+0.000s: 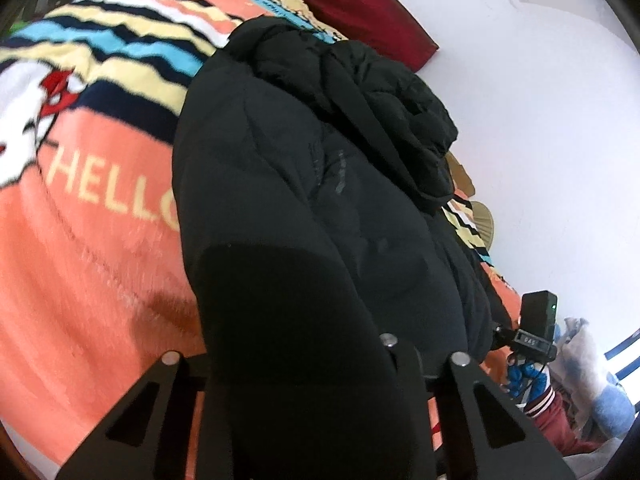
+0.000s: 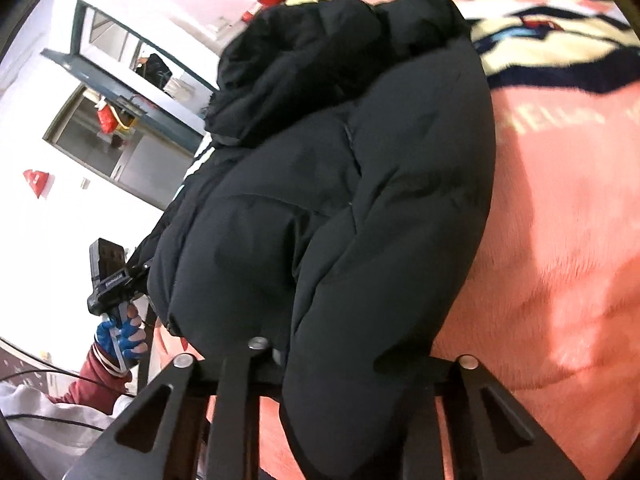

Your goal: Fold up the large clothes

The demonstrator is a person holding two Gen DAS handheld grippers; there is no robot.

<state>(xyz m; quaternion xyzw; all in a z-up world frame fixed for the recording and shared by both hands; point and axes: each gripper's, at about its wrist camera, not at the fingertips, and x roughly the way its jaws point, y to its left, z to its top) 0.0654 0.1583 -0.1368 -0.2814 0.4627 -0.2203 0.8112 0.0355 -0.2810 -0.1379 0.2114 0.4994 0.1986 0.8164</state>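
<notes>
A black puffer jacket (image 1: 304, 184) lies bunched lengthwise on an orange blanket (image 1: 80, 264); it also shows in the right wrist view (image 2: 332, 184). Its hood is piled at the far end. My left gripper (image 1: 304, 392) is shut on the jacket's near edge, and the cloth fills the space between its fingers. My right gripper (image 2: 344, 392) is shut on the jacket's near edge too, with padded cloth bulging between its fingers. The right gripper's body (image 1: 536, 328) shows at the jacket's right side in the left wrist view, and the left gripper's body (image 2: 108, 276) shows at its left side in the right wrist view.
The blanket (image 2: 560, 240) has striped bands and "HELLO" lettering. A dark red pillow (image 1: 360, 4) lies at the bed's far end by a white wall (image 1: 540, 120). A window with a dark frame (image 2: 132, 92) is at left. A gloved hand (image 2: 124, 336) holds the other gripper.
</notes>
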